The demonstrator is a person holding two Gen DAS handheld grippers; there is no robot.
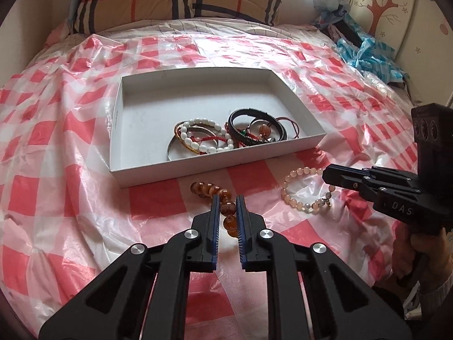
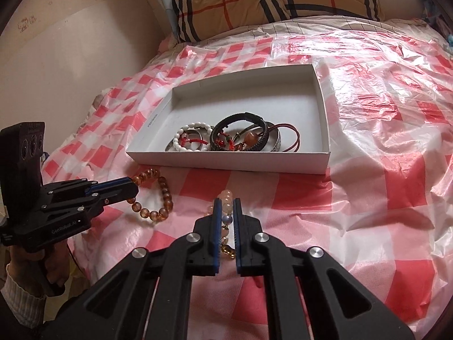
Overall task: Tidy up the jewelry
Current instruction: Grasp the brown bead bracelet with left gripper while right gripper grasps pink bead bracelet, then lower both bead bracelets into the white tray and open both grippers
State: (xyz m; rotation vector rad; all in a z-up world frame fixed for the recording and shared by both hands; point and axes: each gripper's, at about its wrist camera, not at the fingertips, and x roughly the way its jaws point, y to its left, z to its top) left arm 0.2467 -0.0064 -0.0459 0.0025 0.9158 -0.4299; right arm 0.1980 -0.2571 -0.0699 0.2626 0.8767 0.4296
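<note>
Left wrist view showed the left gripper clamped on an amber bead bracelet and the right gripper clamped on a pale peach bead bracelet, both bracelets lying on the checked sheet just before the white tray of bangles.

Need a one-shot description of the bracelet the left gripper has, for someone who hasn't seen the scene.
On the red-and-white checked plastic sheet covering the bed, look just in front of the white box of jewelry. Two bead bracelets lie outside it. Yours is the amber bracelet, dark translucent brown beads, clamped in the left gripper; the pale peach bracelet beside it is lighter.
</note>
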